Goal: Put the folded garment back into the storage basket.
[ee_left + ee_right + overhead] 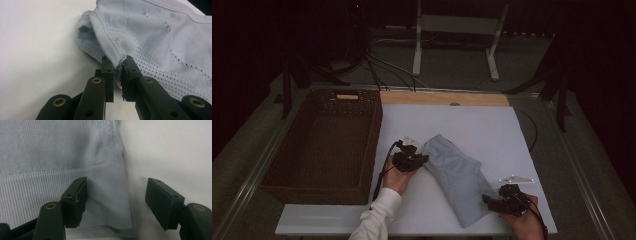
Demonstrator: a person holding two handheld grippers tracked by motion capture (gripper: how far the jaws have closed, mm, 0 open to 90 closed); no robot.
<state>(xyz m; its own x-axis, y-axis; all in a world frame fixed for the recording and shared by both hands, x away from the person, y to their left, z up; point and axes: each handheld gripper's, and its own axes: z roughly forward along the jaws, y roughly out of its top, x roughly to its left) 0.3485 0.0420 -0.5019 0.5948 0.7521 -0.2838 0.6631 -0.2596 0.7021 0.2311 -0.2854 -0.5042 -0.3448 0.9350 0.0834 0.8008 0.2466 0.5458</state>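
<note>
1. Sweater (455, 172), pale blue knit, lies folded in a long bundle on the white board (492, 125), running diagonally between the two grippers. The folding looks mostly done to me; what seems left is one more fold or a lift into the basket, and which of these I cannot tell.
2. Basket (319, 145), dark wicker, stands just beyond the left gripper, on the side away from the sweater. I see nothing inside it, so the putting-away has not happened.
3. Board: a smooth matte white sheet over a wooden top, bare apart from the sweater. The room around is dark, with a white stand (457, 30) and cables (377, 65) on the floor past the table.
4. Left gripper (411, 161) is at the sweater's far end. Its jaws are nearly together and pinch a ribbed edge (117, 53) of the knit between their tips, the fabric bunching just ahead of them.
5. Right gripper (504, 202) is at the near end. Its jaws stand wide apart and hold nothing: one rests on the ribbed hem (105, 195), the other over bare board beside the hem's corner, so that corner sits between them, ready for a pinch.
</note>
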